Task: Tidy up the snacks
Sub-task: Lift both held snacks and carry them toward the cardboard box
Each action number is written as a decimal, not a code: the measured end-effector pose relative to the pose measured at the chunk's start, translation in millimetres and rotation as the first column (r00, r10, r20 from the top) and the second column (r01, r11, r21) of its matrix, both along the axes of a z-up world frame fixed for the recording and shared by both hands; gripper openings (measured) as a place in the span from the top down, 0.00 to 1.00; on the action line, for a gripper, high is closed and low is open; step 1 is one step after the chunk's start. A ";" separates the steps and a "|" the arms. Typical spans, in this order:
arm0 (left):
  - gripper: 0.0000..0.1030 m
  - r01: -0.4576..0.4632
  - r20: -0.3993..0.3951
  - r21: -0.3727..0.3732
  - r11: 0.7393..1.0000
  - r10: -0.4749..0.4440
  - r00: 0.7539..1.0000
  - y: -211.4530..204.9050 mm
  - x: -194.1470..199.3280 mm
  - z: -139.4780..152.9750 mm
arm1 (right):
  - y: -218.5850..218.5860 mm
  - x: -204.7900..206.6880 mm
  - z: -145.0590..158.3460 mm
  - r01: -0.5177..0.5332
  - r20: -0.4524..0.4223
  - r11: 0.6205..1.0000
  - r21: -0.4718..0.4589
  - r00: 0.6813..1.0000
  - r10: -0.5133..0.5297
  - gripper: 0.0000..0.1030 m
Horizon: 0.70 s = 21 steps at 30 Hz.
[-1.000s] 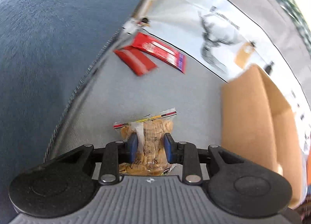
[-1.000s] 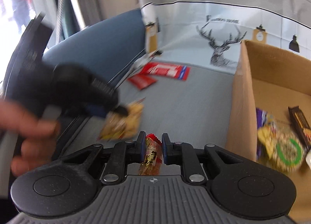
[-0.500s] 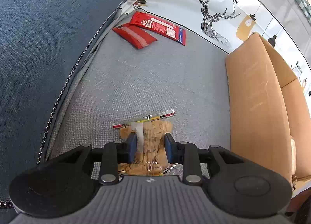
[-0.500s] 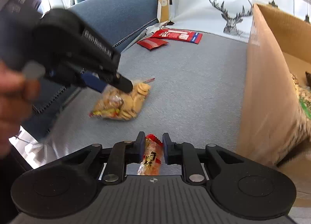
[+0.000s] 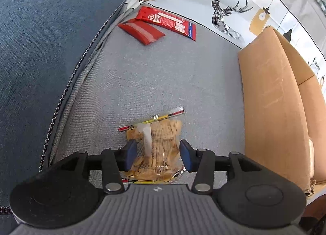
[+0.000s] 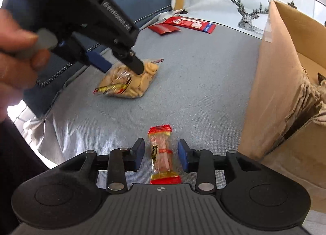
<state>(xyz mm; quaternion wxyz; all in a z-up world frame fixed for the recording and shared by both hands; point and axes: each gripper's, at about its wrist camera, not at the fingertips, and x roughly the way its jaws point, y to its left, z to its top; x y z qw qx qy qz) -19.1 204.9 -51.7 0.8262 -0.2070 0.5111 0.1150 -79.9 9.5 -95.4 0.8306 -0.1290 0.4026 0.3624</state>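
A clear bag of round biscuits (image 5: 156, 145) lies on the grey sofa seat between the fingers of my left gripper (image 5: 156, 153), which is open around it. It also shows in the right wrist view (image 6: 130, 82), with the left gripper (image 6: 122, 65) over it. A small red-and-clear snack packet (image 6: 162, 153) lies on the seat between the fingers of my right gripper (image 6: 161, 155), which is open. Two red packets (image 5: 163, 25) lie at the far end of the seat. A cardboard box (image 5: 271, 96) stands to the right.
The blue sofa backrest (image 5: 40, 41) rises on the left. A deer-print cushion (image 5: 224, 2) lies behind the red packets. The box wall (image 6: 281, 92) stands close on the right of my right gripper. The seat's front edge (image 6: 30, 116) is at the left.
Both grippers have opened and let go of their snacks. The biscuit bag and the small packet now lie on the seat. Both grippers have come down towards the seat.
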 end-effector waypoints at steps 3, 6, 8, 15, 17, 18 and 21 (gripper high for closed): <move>0.48 0.014 -0.013 0.015 1.000 -0.014 1.000 -3.0 2.0 -2.3 | 2.3 -4.7 -2.6 -0.017 0.029 1.000 -0.021 0.999 0.017 0.67; 0.45 0.038 -0.023 0.045 0.998 -0.037 0.999 -8.1 4.8 -4.1 | 5.9 -9.2 -3.5 -0.042 0.068 0.998 -0.039 0.997 0.045 0.80; 0.43 0.053 -0.040 0.074 0.996 -0.050 0.998 -12.3 6.6 -5.9 | 6.9 -12.2 -3.9 -0.053 0.087 0.998 -0.044 0.995 0.056 0.82; 0.41 0.107 -0.077 0.172 0.979 -0.095 0.993 -28.5 14.2 -12.1 | -4.8 -15.1 7.6 -0.005 0.128 1.000 0.016 0.992 0.003 0.83; 0.43 0.121 -0.078 0.195 0.973 -0.108 0.991 -32.4 14.8 -11.7 | -11.9 -16.6 13.2 0.005 0.133 0.999 0.044 0.991 -0.011 0.83; 0.45 0.127 -0.075 0.206 0.970 -0.114 0.991 -34.4 14.6 -10.9 | -15.1 -17.6 16.3 0.007 0.135 0.998 0.056 0.991 -0.015 0.83; 0.47 0.130 -0.046 0.239 0.962 -0.123 0.991 -37.8 11.6 -5.0 | -24.4 -22.6 26.6 0.001 0.149 0.996 0.093 0.989 -0.015 0.83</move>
